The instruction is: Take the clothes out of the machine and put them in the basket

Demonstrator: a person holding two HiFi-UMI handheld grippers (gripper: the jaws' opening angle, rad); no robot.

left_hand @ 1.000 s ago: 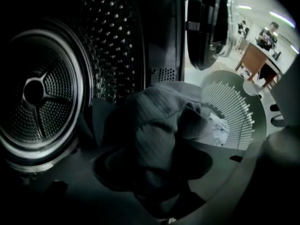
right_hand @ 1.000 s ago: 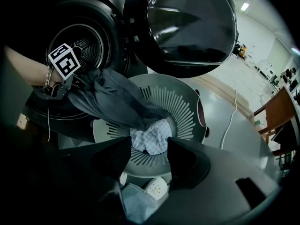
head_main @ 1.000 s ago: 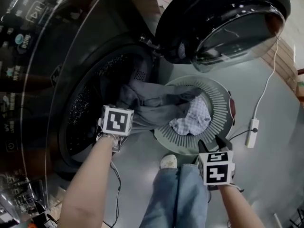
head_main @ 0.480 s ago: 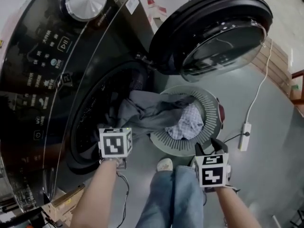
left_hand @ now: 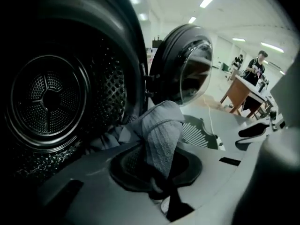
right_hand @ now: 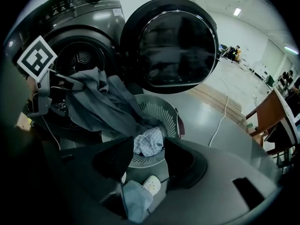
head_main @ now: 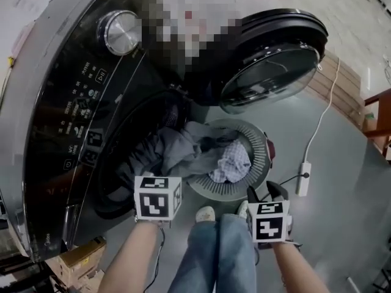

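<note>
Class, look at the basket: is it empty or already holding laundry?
Not empty: a checked cloth lies in the basket, and a grey garment drapes over its rim.

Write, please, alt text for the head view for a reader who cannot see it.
The left gripper, fingers just closed on a grey garment, holds it stretched from an open washing machine to a round basket holding a checked cloth. The right gripper hangs nearby, its fingers apart and empty, having just closed a little.
</note>
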